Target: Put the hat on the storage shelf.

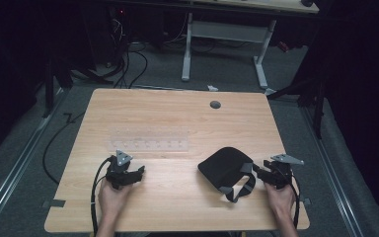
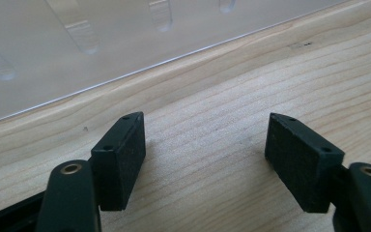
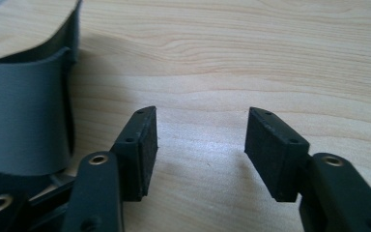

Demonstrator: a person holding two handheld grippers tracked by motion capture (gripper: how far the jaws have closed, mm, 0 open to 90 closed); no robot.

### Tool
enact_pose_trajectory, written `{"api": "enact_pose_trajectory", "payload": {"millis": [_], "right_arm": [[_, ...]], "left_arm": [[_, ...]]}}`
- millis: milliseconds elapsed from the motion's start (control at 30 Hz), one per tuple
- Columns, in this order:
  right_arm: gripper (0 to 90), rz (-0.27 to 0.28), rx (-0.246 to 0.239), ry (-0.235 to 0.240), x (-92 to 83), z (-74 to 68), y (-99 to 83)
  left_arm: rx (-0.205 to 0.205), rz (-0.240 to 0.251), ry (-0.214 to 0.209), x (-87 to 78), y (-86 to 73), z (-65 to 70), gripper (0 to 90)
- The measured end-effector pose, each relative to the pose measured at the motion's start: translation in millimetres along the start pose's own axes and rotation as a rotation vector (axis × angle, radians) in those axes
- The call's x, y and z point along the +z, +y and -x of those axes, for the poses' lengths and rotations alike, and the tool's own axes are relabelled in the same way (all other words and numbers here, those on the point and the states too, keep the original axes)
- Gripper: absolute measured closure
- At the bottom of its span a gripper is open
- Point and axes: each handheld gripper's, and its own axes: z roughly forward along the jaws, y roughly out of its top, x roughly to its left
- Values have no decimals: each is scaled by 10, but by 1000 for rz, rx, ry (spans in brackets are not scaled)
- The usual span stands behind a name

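A black padded pouch (image 1: 225, 165) with a looped strap (image 1: 239, 190) lies on the wooden table (image 1: 177, 113), right of the middle. My right gripper (image 1: 255, 171) rests just right of it, pointing left at it. In the right gripper view its jaws (image 3: 200, 130) stand open over bare wood, with the grey strap (image 3: 24, 121) just outside the left jaw. A clear plastic plate (image 1: 148, 140) with small moulded slots lies left of centre. My left gripper (image 1: 140, 172) sits just in front of it. Its jaws (image 2: 205, 135) are open with nothing between them, and the plate's edge (image 2: 125, 72) lies ahead.
A grey round grommet (image 1: 215, 104) sits near the table's far edge. Behind the table stands another desk on white legs (image 1: 186, 49), with cables (image 1: 128, 64) on the dark floor. Each gripper trails a black cable toward the near edge.
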Motion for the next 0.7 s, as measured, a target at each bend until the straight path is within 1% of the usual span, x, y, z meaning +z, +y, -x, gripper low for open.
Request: {"api": "enact_pose_trajectory", "payload": {"millis": [100, 133, 167, 233, 367, 533, 633, 700], "right_arm": [[479, 14, 19, 23, -61, 9, 3], [479, 25, 22, 38, -86, 15, 5], [479, 28, 37, 45, -108, 7, 5], [480, 41, 36, 54, -137, 6, 4], [479, 59, 55, 66, -228, -10, 6], [473, 103, 48, 72, -349, -17, 19], [473, 121, 46, 79, -416, -48, 36], [467, 135, 32, 88, -448, -75, 55]], "left_arm": [[0, 0, 0, 0, 0, 0, 312], [0, 0, 0, 0, 0, 0, 312], [1, -1, 0, -1, 0, -1, 312], [0, 0, 0, 0, 0, 0, 312], [0, 0, 0, 0, 0, 0, 311], [0, 0, 0, 0, 0, 0, 312], [1, -1, 0, -1, 0, -1, 311], [0, 0, 0, 0, 0, 0, 311]]}}
